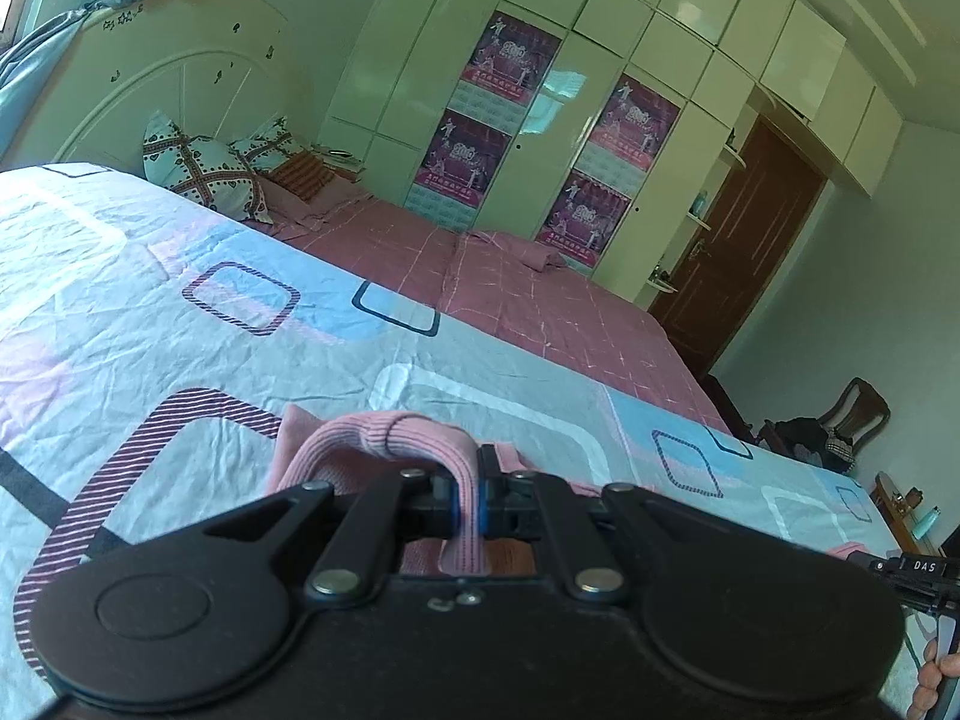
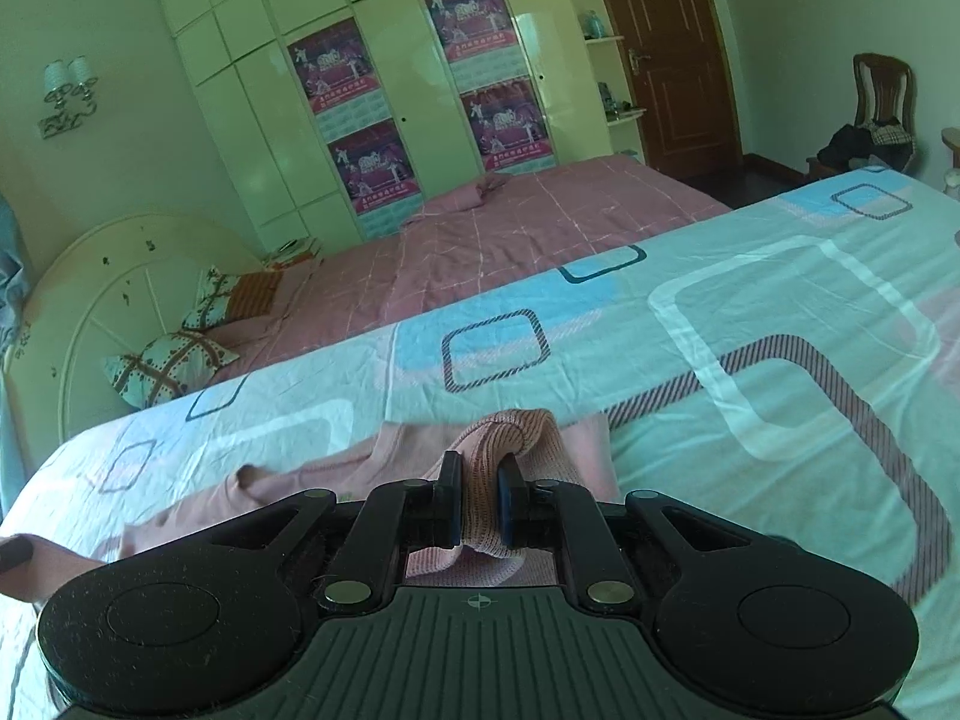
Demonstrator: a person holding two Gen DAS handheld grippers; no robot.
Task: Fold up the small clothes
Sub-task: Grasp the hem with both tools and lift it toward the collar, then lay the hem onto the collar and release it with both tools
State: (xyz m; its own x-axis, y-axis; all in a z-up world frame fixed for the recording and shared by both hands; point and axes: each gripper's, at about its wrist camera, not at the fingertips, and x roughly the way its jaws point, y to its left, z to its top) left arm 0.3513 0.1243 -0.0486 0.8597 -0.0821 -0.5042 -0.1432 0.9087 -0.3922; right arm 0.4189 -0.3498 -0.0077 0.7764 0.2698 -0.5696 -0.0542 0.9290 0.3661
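Pink ribbed knit cloth [image 1: 384,429] fills the low middle of the left wrist view. The black left gripper [image 1: 470,501] has its fingers [image 1: 449,504] pressed in on a band of this cloth, which loops up over the tips and hangs down between them. The rest of the cloth lies on the wrinkled bed sheet with blue, pink and white square shapes [image 1: 180,276]. Past that sheet is a pink checked bed cover [image 1: 540,300]. Two pillows with heart and cross prints [image 1: 204,171] lean near the round white headboard [image 1: 180,84]. A tall white glossy wardrobe [image 1: 600,60] stands behind the bed, with purple posters [image 1: 516,60] stuck on its doors. A brown wooden door [image 1: 750,228] is to the right, and a brown wooden chair [image 1: 852,414] with dark things on it stands by the wall. At the far right edge, part of another black tool and some skin show.

In the right wrist view, the black right gripper [image 2: 480,507] has its fingers [image 2: 509,504] squeezing a bunched fold of the same pink cloth [image 2: 516,426]. More of it spreads flat to the left on the patterned sheet [image 2: 780,300]. The pink cover [image 2: 510,228], the pillows [image 2: 168,360], the headboard [image 2: 108,288], the wardrobe [image 2: 270,120] with its posters [image 2: 336,66], the door [image 2: 672,48] and the chair [image 2: 882,96] are behind. A small wall lamp with two shades [image 2: 69,81] hangs on the left wall.
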